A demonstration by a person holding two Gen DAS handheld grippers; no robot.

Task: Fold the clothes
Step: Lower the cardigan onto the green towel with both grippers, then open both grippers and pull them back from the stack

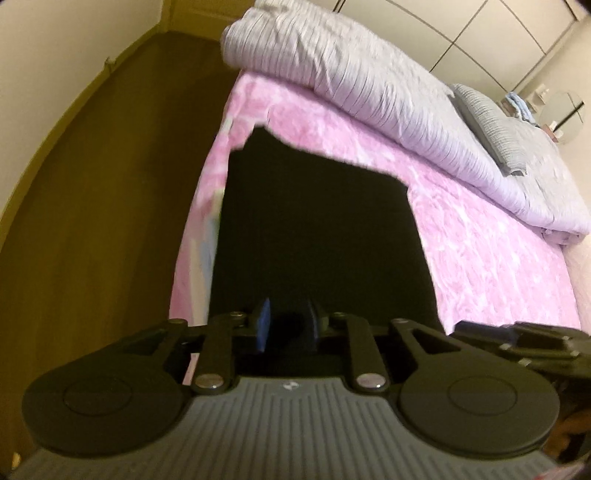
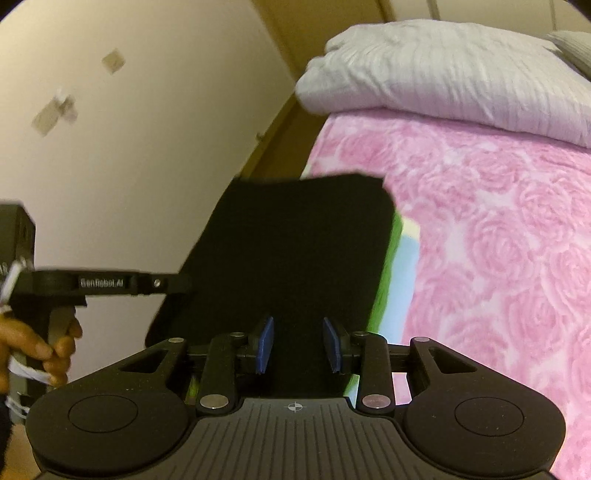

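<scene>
A black garment (image 1: 317, 236) spreads over the pink rose blanket (image 1: 491, 258) near the bed's left edge, blurred by motion. My left gripper (image 1: 288, 325) stands over its near end with the jaws apart. One blue pad (image 1: 264, 326) shows bare, and only dark cloth shows in the gap. In the right wrist view the black garment (image 2: 295, 251) runs ahead from under my right gripper (image 2: 298, 343), whose jaws are apart with both blue pad faces bare. The left gripper (image 2: 186, 284) reaches in from the left to the garment's edge. I cannot tell whether the cloth lies flat or is lifted.
A folded grey-lilac duvet (image 1: 369, 81) and a grey pillow (image 1: 491, 125) lie along the far side of the bed. Brown floor (image 1: 92, 221) runs left of the bed, below a pale wall (image 2: 129, 129). A hand (image 2: 55, 350) holds the left gripper's handle. Wardrobe doors (image 1: 480, 29) stand behind.
</scene>
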